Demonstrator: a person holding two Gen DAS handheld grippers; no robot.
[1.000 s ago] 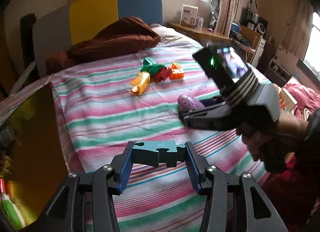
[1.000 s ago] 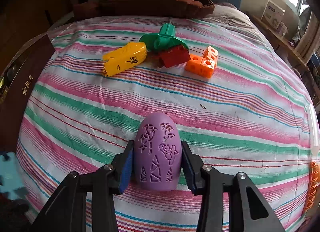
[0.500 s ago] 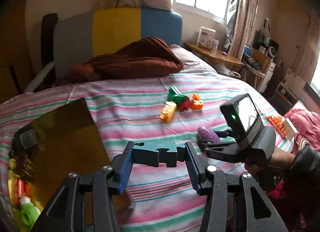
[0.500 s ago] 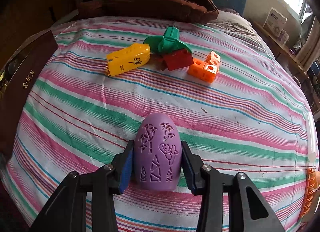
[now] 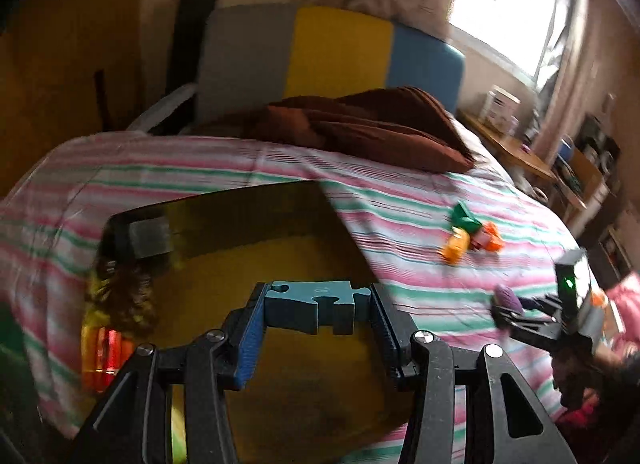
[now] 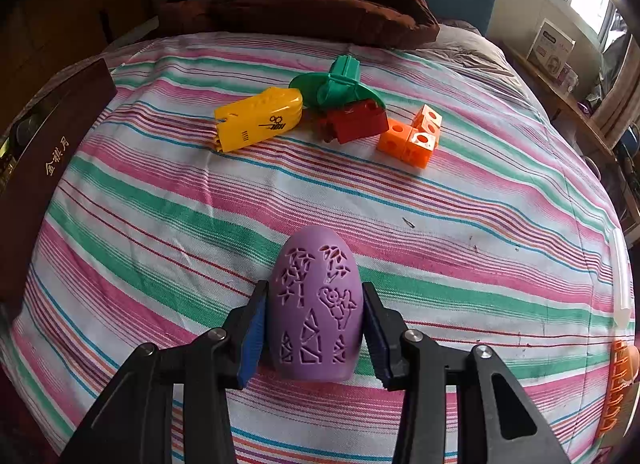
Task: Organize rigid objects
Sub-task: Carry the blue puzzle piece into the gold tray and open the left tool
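Gripping a teal puzzle-piece foam tile (image 5: 313, 306), the left claw (image 5: 316, 328) stands partly closed, both blue pads pressed on the tile's ends, tilted down over a dark amber-tinted box (image 5: 280, 264) near the bed's left edge. Blurred throughout in this view. Inside the box, at its left wall, red and orange items (image 5: 104, 356), too smeared to name.

Clamping an upright purple egg-shaped toy (image 6: 316, 308) with cut-out patterns, the right claw (image 6: 314, 328) is likewise partly closed, pads against the egg's two sides, pointing steeply down at the striped bedsheet (image 6: 480, 215). Open sheet all round the egg, with wide room ahead to the toy cluster.

Farther up the bed, close together: a yellow toy case (image 6: 258, 119), a green flanged toy (image 6: 340, 83) leaning on a dark red block (image 6: 356, 125), and orange linked cubes (image 6: 414, 137) just right of it. Beyond them a brown blanket (image 6: 320, 9) and a grey, yellow and blue headboard (image 5: 340, 47).

Seen only from the right wrist: gold characters on the box's brown side (image 6: 56, 155), and an orange rack (image 6: 618, 388) at the bed's right edge. Seen only from the left wrist: the box's interior, and the right claw from outside, low at the right, with the person's hand (image 5: 576, 380) under it.
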